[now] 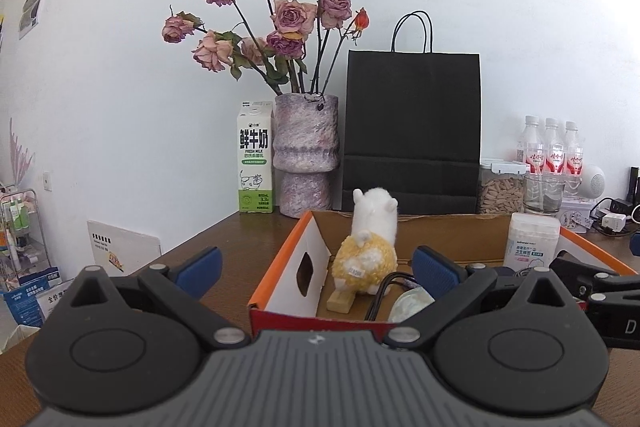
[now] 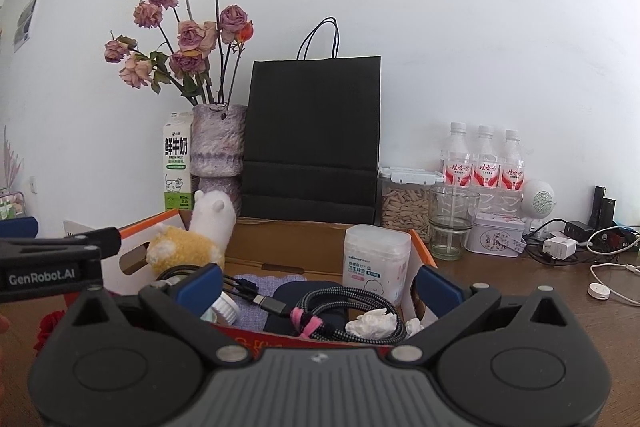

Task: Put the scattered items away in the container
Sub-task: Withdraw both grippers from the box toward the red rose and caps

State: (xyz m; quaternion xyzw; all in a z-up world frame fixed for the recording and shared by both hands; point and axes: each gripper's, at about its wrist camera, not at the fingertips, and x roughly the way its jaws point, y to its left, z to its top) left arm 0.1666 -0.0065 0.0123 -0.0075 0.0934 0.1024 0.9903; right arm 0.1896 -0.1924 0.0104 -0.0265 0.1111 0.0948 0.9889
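Box: the cardboard box (image 2: 422, 247) with an orange rim sits on the brown table (image 2: 520, 291), just in front of both grippers, its top open.
Contents: a plush alpaca (image 1: 370, 253) stands at the left end; a tub of cotton swabs (image 2: 376, 263) stands upright at the right end; a braided cable (image 2: 352, 307) with a pink tie, a crumpled tissue (image 2: 372, 321), a small white-capped jar (image 2: 224, 307) and a dark pouch (image 2: 296, 291) lie on the floor of the box.
Left gripper: the left gripper (image 1: 318, 271) hangs wide open and empty over the near left corner of the box.
Right gripper: the right gripper (image 2: 318, 285) is likewise spread wide and holds nothing, poised above the cable.
Progress: judging by the full box, most items seem already inside; a white earbud cable (image 2: 612, 285) and chargers (image 2: 560, 247) remain on the table to the right, though whether they count as scattered items is unclear.
Doing it well: if anything more goes in, lower it into the free middle, clear of the upright tub, which looks easy to tip.
Surroundings: a black paper bag (image 2: 312, 135), a vase of dried roses (image 2: 218, 143), a milk carton (image 2: 176, 163) and three water bottles (image 2: 484, 163) stand behind the box, well apart from the work.
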